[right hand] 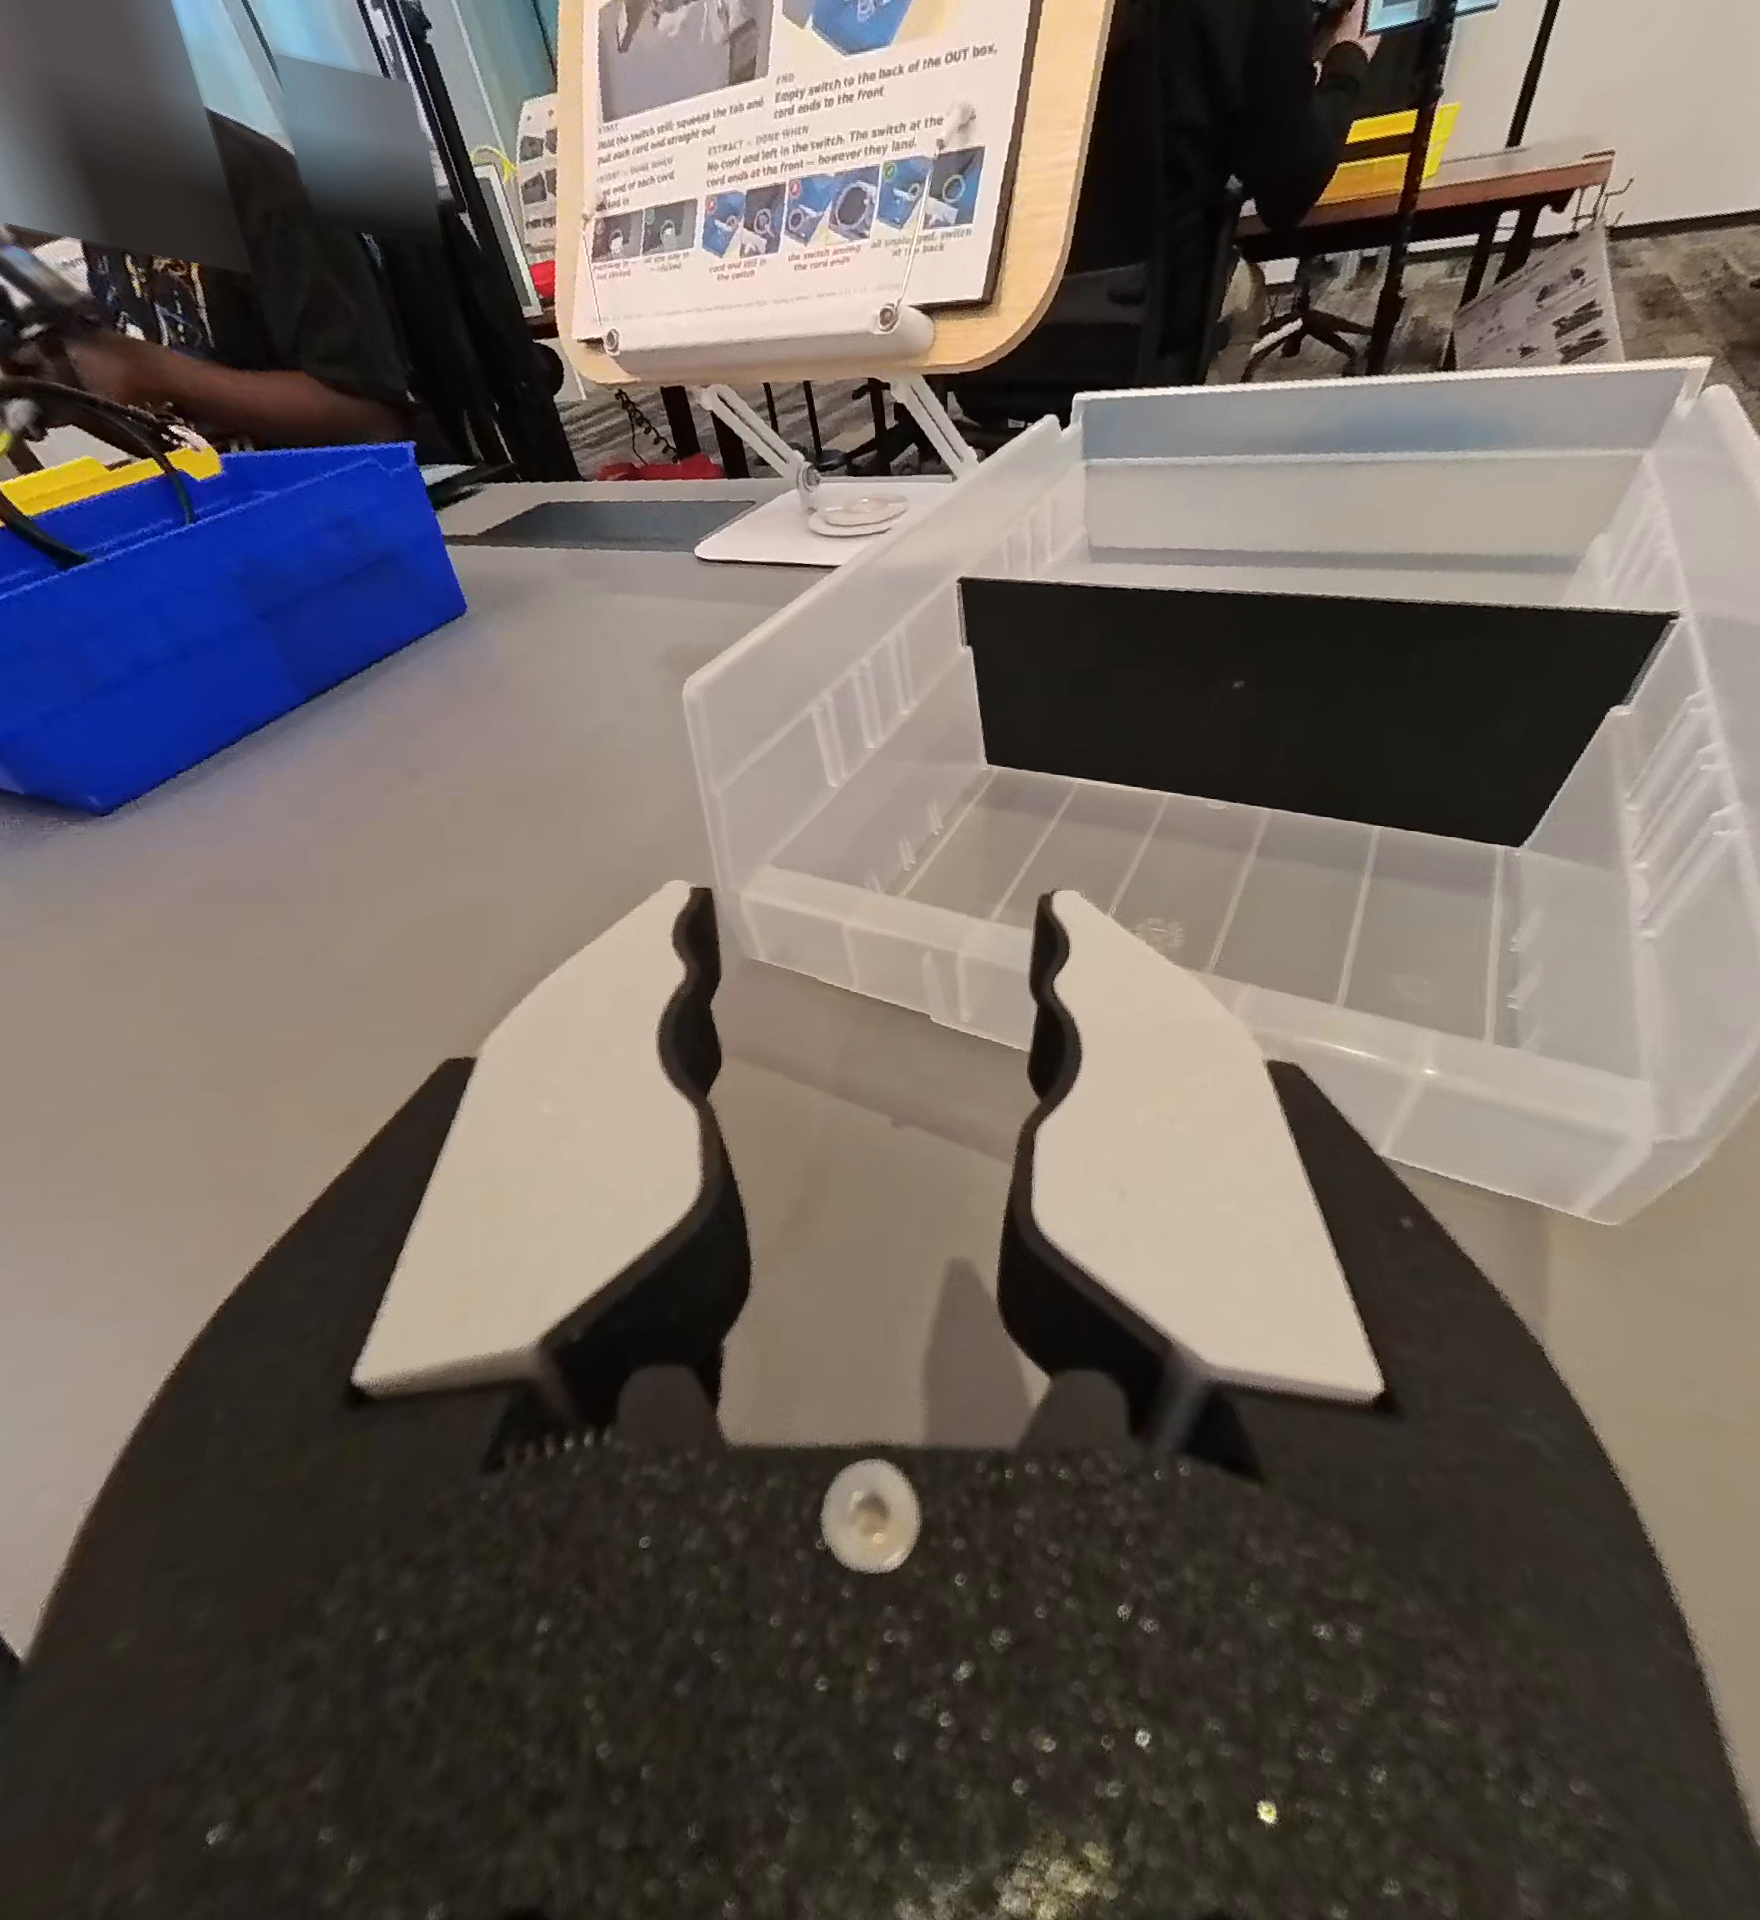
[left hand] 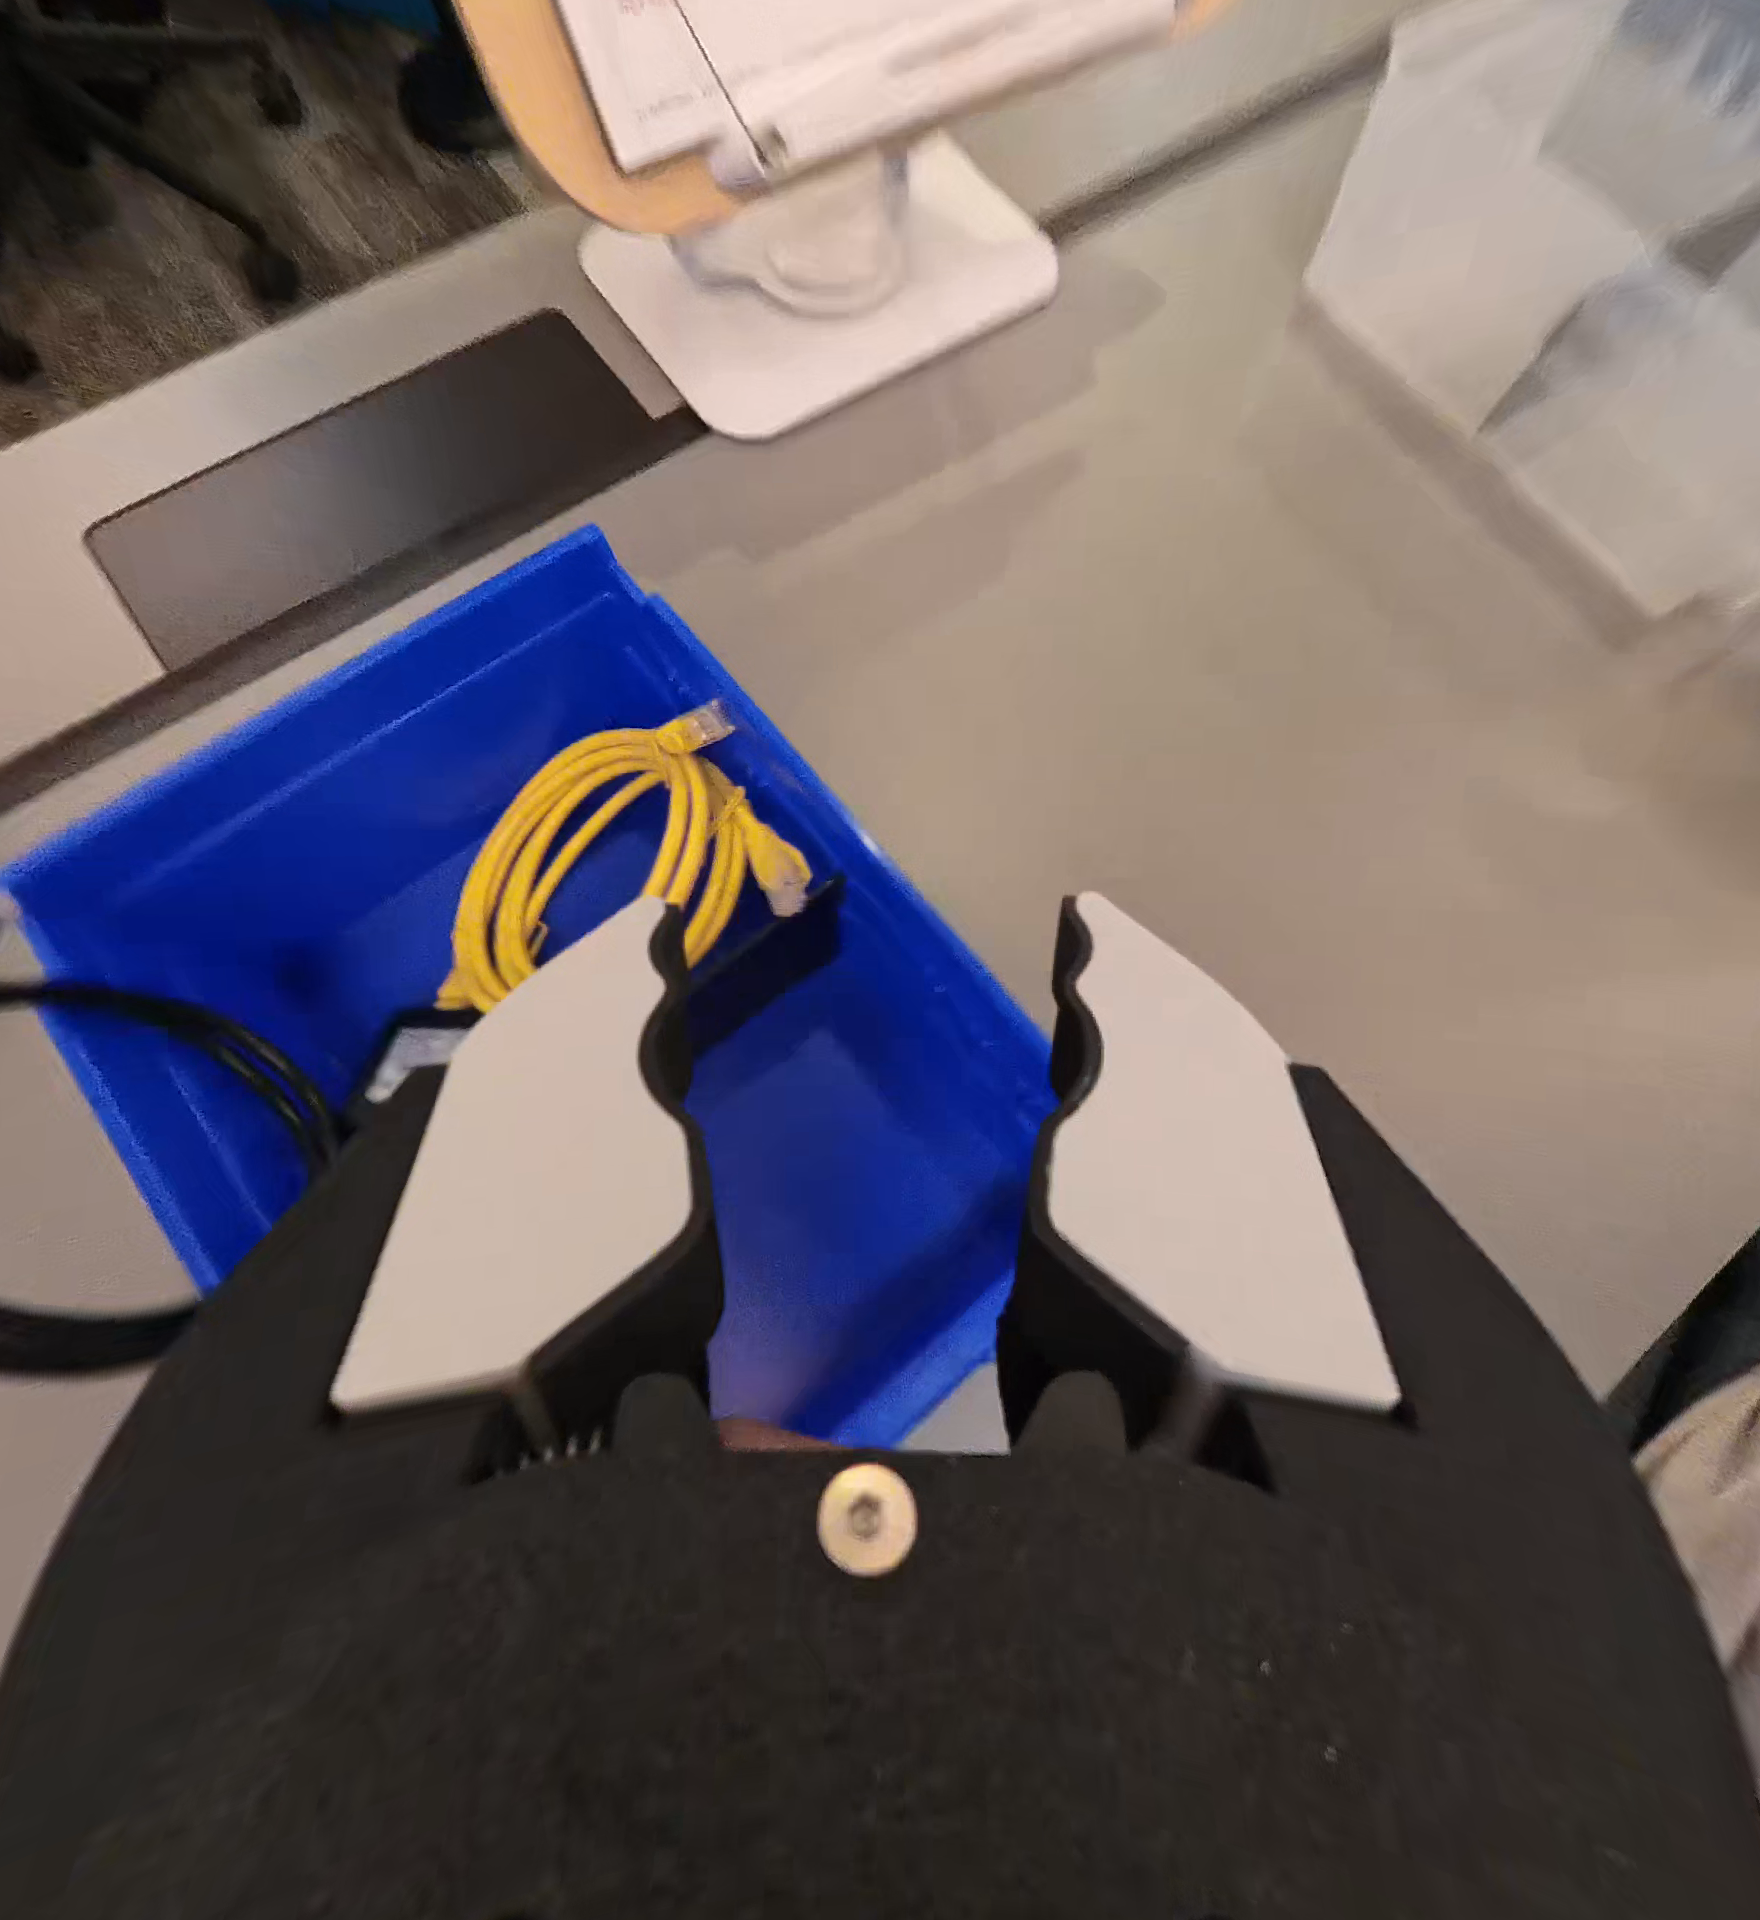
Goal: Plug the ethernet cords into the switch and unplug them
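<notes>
Left hand-held gripper (left hand: pixel 860 914) hung released over blue bin (left hand: pixel 232 862), nothing grasped. Right hand-held gripper (right hand: pixel 871 914) released too, near clear bin (right hand: pixel 1634 1101) on tabletop (right hand: pixel 284 987). Yellow ethernet cord (left hand: pixel 585 842) lay coiled, tied, in blue bin beside black divider (left hand: pixel 772 951). Switch not clearly visible. Risks: grabbing whole coil not plug; snagging divider; view blurred, misaimed reach.

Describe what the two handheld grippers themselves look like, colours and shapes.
Both match. The left gripper and right gripper each have a rounded black, grainy-textured body with a silver hex screw at its centre. Two light grey, wedge-shaped fingers stick out, lined on the inner edge with wavy black pads.
</notes>
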Motion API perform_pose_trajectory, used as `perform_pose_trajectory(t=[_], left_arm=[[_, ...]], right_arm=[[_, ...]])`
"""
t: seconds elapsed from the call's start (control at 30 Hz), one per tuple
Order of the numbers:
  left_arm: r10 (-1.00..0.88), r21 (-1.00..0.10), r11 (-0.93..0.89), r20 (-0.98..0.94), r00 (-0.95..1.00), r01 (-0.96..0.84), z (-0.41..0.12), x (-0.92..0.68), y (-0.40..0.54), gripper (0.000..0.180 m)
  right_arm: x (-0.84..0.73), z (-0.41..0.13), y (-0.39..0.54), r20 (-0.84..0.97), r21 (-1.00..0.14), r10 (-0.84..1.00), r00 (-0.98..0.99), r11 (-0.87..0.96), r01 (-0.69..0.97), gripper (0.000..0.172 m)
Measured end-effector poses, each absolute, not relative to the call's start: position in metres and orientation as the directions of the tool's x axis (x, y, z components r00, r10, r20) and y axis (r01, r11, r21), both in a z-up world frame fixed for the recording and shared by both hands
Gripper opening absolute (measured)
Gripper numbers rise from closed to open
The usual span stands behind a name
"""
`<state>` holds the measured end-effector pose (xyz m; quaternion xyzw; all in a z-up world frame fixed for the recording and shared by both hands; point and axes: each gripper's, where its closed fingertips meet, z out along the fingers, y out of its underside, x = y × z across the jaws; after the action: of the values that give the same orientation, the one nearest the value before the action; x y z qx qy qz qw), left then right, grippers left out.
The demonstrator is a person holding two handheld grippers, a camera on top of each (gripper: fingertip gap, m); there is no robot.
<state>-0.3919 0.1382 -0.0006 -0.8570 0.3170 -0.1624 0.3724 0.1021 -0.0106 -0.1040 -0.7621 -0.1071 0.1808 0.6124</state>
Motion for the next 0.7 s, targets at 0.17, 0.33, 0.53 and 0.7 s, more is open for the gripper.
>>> perform_pose_trajectory(t=[0.17, 0.33, 0.53, 0.7], left_arm=[[-0.807, -0.467, -0.496, -0.064, 0.587, -0.732, -0.057, -0.408, 0.181, 0.068], [-0.816, -0.188, -0.578, 0.098, 0.57, -0.794, -0.123, -0.425, 0.204, 0.072], [-0.723, -0.066, -0.622, 0.431, 0.54, -0.78, -0.131, -0.411, 0.194, 0.063], [-0.706, -0.047, -0.622, 0.465, 0.534, -0.781, -0.132, -0.412, 0.197, 0.067]], right_arm=[[0.103, -0.106, -0.013, -0.134, -0.971, 0.384, 0.913, -0.233, -0.044, 0.056], [0.103, -0.106, -0.015, -0.132, -0.971, 0.382, 0.915, -0.236, -0.042, 0.056], [0.102, -0.107, -0.015, -0.119, -0.971, 0.385, 0.915, -0.239, -0.026, 0.055], [0.098, -0.11, -0.014, -0.124, -0.967, 0.398, 0.909, -0.252, -0.021, 0.054]])
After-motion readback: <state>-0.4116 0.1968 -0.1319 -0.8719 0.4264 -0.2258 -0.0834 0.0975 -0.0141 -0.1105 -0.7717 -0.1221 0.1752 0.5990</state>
